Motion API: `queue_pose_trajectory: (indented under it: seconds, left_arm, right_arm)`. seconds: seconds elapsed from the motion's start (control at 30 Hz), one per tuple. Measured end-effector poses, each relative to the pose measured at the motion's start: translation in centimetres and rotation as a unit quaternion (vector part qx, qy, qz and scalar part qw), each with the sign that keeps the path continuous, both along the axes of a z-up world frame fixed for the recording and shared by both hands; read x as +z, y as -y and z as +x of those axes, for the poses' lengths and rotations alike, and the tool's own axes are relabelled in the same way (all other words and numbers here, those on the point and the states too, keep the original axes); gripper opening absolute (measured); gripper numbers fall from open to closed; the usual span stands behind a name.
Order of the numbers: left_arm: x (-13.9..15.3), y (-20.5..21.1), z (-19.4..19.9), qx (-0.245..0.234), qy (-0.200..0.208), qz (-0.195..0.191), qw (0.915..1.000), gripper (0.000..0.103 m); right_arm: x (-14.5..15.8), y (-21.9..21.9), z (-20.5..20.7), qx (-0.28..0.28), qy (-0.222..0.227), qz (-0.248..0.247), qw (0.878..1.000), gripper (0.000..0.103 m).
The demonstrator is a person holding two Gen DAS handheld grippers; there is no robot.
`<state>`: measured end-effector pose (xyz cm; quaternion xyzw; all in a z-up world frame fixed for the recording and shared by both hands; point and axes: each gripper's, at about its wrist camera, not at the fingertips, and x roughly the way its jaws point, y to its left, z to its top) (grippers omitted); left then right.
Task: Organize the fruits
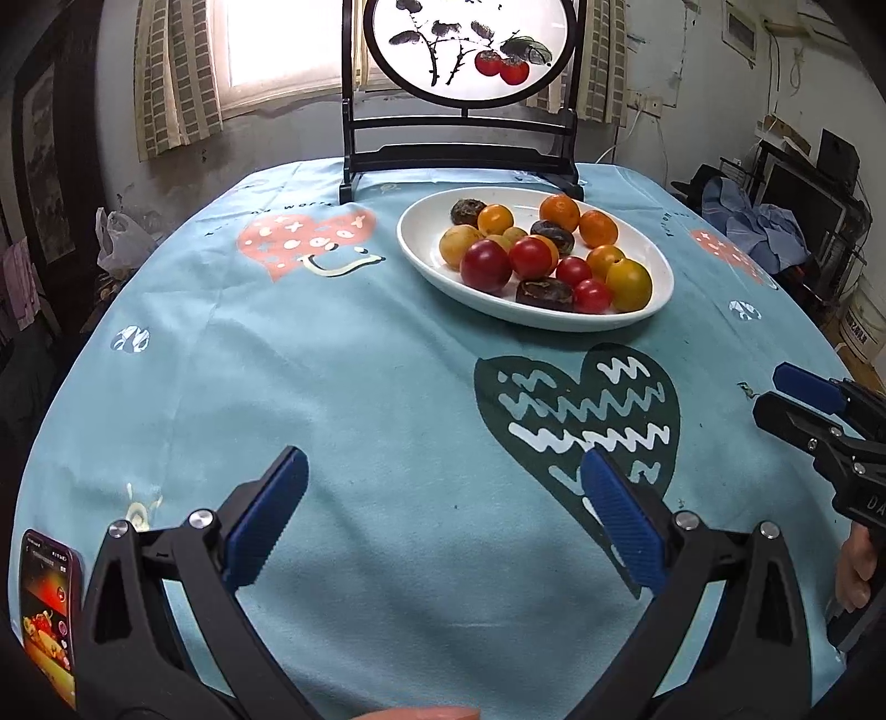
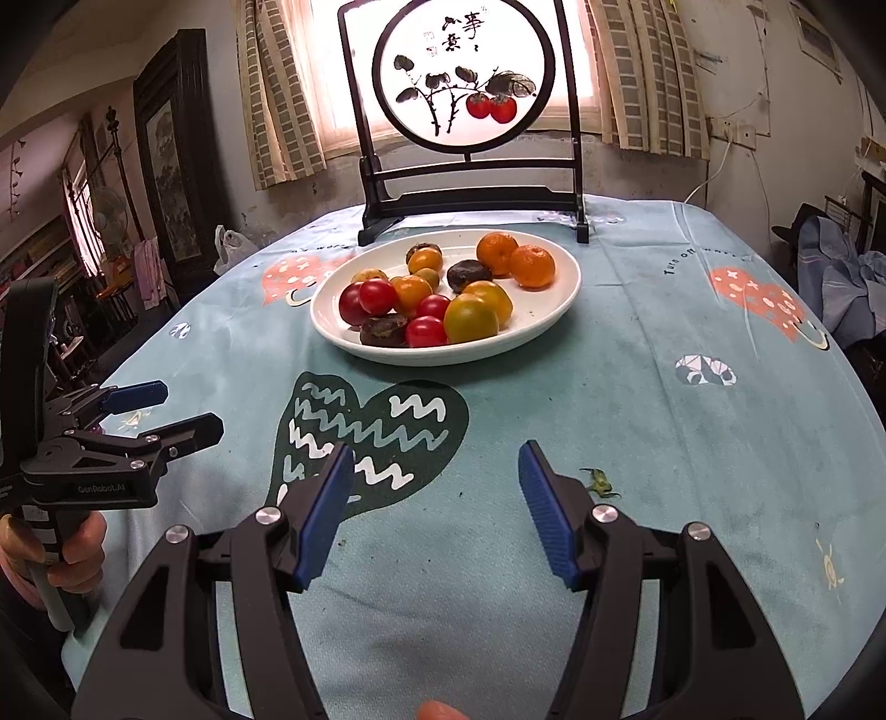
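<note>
A white oval plate [image 1: 426, 227] [image 2: 554, 310] sits at the far middle of the table. It holds several small fruits: red tomatoes [image 1: 486, 267] [image 2: 377, 296], orange mandarins [image 1: 559, 213] [image 2: 531, 266], yellow-green fruits [image 1: 628, 285] [image 2: 470, 318] and dark brown ones [image 1: 544, 292] [image 2: 468, 275]. My left gripper [image 1: 443, 476] is open and empty, low over the near table; it also shows in the right wrist view [image 2: 183, 412]. My right gripper [image 2: 437, 459] is open and empty, well short of the plate; it also shows at the left wrist view's right edge [image 1: 775, 396].
The table has a light blue cloth [image 1: 332, 360] with heart prints. A black-framed round painted screen [image 1: 465, 50] [image 2: 462, 77] stands behind the plate. A phone [image 1: 47, 603] lies at the near left edge. A small green stem scrap [image 2: 598, 481] lies by my right gripper.
</note>
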<state>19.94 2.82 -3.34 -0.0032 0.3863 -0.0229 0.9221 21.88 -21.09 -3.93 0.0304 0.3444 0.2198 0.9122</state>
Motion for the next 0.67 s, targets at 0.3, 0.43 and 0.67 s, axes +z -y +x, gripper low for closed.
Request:
queue_pose_trajectory:
  seconds: [0.3, 0.43, 0.67]
  left_arm:
    - [0.08, -0.04, -0.03, 0.003, 0.002, 0.002, 1.0, 0.101]
    - [0.19, -0.07, -0.08, 0.004, 0.006, 0.003, 1.0, 0.101]
    - [0.22, -0.09, -0.23, 0.007, 0.01, 0.002, 0.9999, 0.101]
  right_arm:
    - [-0.01, 0.02, 0.02, 0.0, -0.002, 0.0, 1.0, 0.062]
    - [-0.1, -0.05, 0.04, 0.001, -0.002, 0.0, 1.0, 0.062]
    - [-0.28, -0.12, 0.03, 0.0, -0.006, 0.0, 1.0, 0.062]
